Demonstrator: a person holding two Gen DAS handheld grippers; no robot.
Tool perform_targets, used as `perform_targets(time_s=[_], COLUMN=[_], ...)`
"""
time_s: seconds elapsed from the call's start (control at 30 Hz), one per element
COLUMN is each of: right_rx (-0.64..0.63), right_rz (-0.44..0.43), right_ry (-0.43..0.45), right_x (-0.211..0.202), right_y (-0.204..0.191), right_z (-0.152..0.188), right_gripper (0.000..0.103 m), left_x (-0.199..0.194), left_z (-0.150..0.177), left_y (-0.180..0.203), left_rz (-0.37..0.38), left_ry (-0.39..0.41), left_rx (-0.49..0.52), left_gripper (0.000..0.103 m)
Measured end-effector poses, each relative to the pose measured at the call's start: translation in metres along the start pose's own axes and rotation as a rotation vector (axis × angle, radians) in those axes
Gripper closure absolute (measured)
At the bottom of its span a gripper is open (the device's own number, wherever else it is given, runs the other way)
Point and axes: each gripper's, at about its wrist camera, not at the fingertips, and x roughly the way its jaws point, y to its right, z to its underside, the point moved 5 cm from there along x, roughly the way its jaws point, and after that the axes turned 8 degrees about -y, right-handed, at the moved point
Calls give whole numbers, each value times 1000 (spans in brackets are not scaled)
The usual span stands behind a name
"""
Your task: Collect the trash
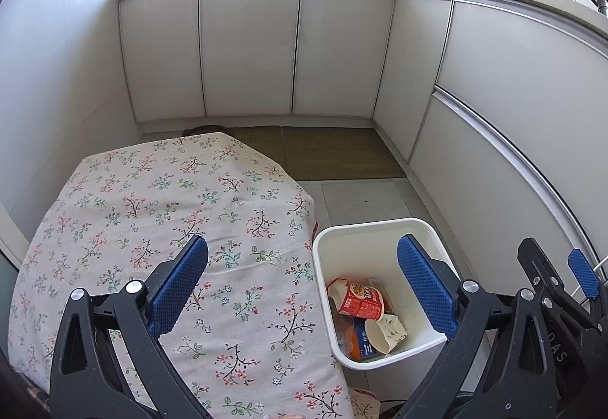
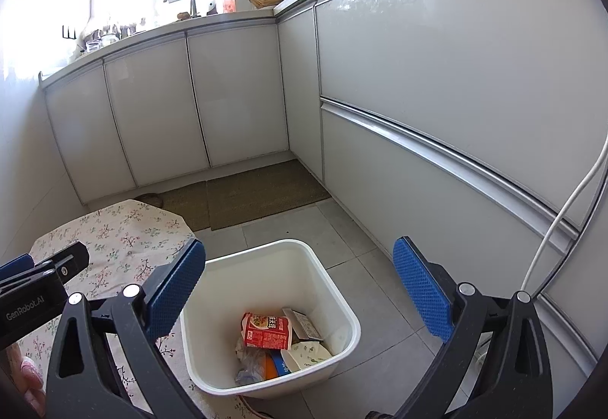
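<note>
Left claw [image 1: 302, 282] spread wide, nothing held | right claw [image 2: 298, 288] likewise | trash seen inside white square plastic bin [image 2: 344, 299] at 6 o'clock: red paper noodle cup [image 2: 266, 333], light, crushable, best pinched at rim | floral-clothed worktop [image 1: 152, 198] bare

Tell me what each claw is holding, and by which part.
Nothing is held. The left claw and right claw are both open and empty. The trash lies in the white bin on the floor.
</note>
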Motion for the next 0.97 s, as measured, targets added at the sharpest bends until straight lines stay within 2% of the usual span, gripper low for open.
perform_targets(time_s=[0.2, 0.37, 0.6, 0.7, 0.83, 0.97], right_rx=[2, 3, 7, 9, 14, 21], right_rz=[-7, -6, -1, -1, 3, 9], right_ry=[-9, -10, -8, -6, -3, -2], right_x=[2, 2, 2, 2, 1, 1], right_y=[0, -2, -1, -1, 0, 1], right_z=[1, 2, 2, 2, 3, 2], right_gripper=[7, 7, 7, 7, 7, 7], left_x=[1, 0, 0, 1, 3, 1], left_z=[0, 2, 4, 4, 5, 5], left_y=[-1, 5, 7, 6, 6, 8], left_rz=[17, 37, 46, 45, 39, 31], left_ry=[3, 17, 20, 12, -9, -6], left_rx=[0, 30, 36, 22, 16, 17], left_gripper=[9, 21, 24, 22, 12, 7])
